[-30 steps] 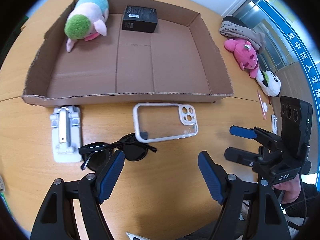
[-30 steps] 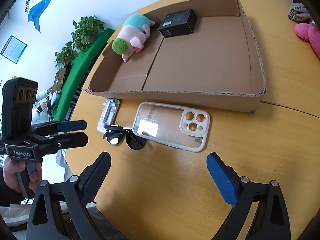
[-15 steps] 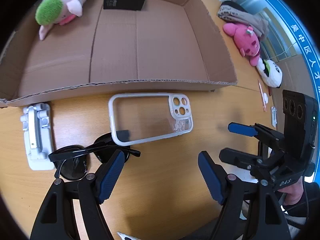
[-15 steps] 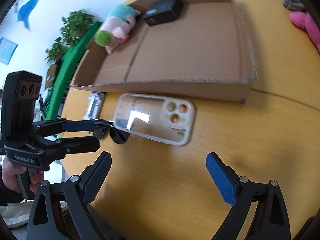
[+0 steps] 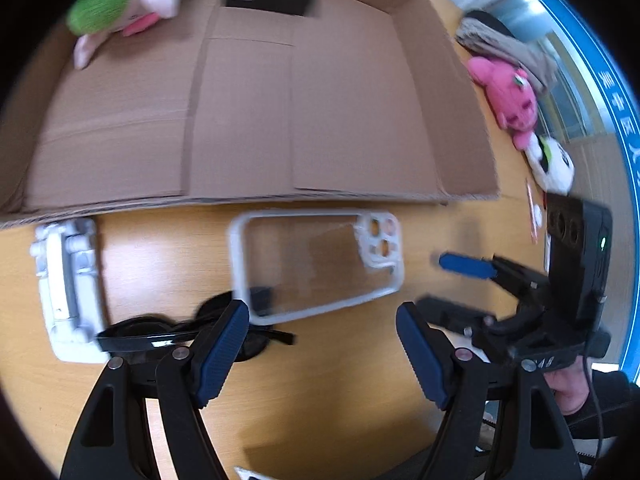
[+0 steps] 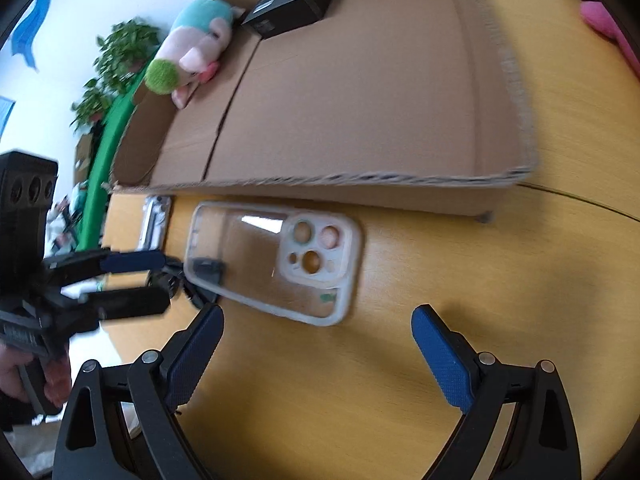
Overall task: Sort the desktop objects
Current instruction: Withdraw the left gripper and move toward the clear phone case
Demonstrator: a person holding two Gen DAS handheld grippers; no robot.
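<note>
Sunglasses with black frame lie on the wooden desk before the shallow cardboard tray, touching the clear phone case. Left tool, wide open and empty, should straddle one lens, then close gently. Right tool is open and empty too.

Both wrist views look down and forward along their own fingers, low and close over the tabletop, facing the cardboard tray. They share the phone case and tray, the right view angled from farther right.
</note>
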